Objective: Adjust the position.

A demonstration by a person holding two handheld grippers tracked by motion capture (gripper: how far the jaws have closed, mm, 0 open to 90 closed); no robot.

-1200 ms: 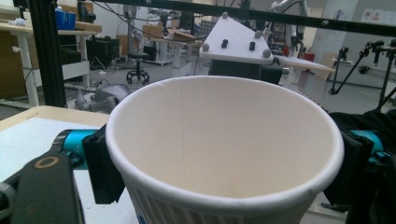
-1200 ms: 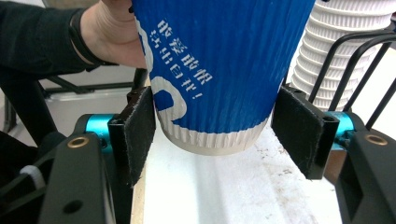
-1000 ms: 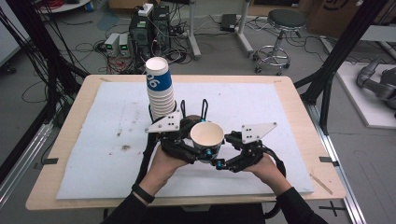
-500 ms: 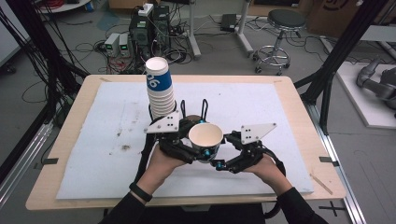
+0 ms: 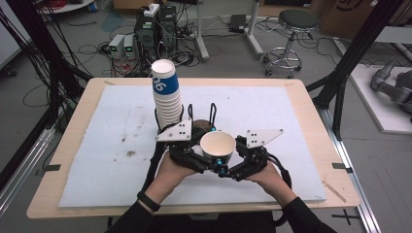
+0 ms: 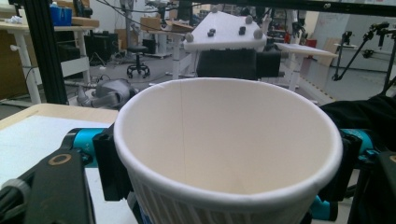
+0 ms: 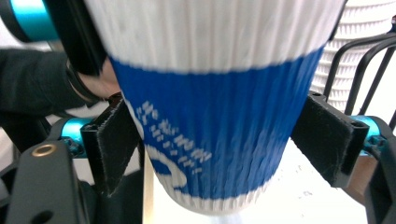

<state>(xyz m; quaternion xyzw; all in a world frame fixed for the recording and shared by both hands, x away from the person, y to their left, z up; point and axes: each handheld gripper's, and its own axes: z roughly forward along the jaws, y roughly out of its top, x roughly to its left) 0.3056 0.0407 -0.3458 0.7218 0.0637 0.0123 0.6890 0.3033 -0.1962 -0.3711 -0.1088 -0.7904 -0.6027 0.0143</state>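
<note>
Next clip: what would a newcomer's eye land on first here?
A single white paper cup, mouth up, sits between the two tongs at the table's near middle: the left tongs clamp its upper wall, while the right tongs have just been opening, pads off its blue band. Behind it rises a tall stack of upside-down cups.

I see paper cup: ribbed white top, blue band, white lettering, plain white inside. Cup stack white, blue top. White mat, brown stains; table pale wood.
</note>
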